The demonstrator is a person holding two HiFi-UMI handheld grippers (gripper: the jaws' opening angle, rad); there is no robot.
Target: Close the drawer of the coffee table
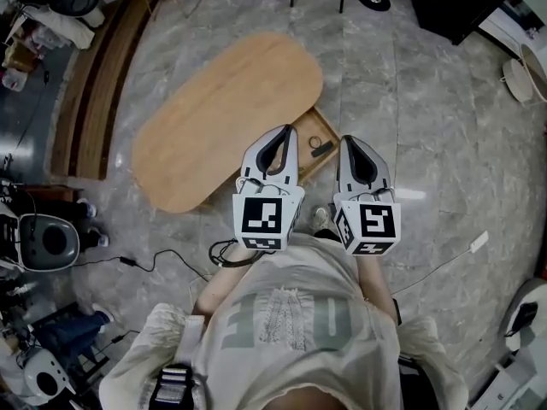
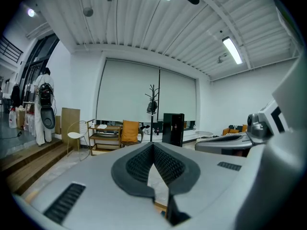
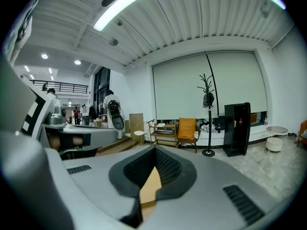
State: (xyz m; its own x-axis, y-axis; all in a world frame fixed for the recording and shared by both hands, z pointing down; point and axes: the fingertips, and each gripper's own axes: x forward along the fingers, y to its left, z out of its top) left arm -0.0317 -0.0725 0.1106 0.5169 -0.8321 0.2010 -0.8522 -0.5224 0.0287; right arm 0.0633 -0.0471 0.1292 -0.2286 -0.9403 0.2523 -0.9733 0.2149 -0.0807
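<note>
The drawer point(image 1: 318, 137) stands pulled out from under the near right end of the oval wooden worktop point(image 1: 218, 114), its open box showing over the grey marble floor point(image 1: 410, 101). A small dark thing point(image 1: 321, 149) lies inside it; I cannot make out what it is. Seen from above, the drawer sits between the two pairs of tongs. The left tongs point(image 1: 288, 130) overlap the worktop's near edge and the drawer's left side, and the right tongs point(image 1: 347, 140) hang over bare floor just beside the drawer's right side. Neither pair touches the drawer as far as I can see. Both point out across the room rather than down at it. The left tongs are closed tip to tip with nothing between them. The right tongs are closed too and hold nothing, with only pale wood showing behind their ribbed pads point(image 3: 165, 164).
</note>
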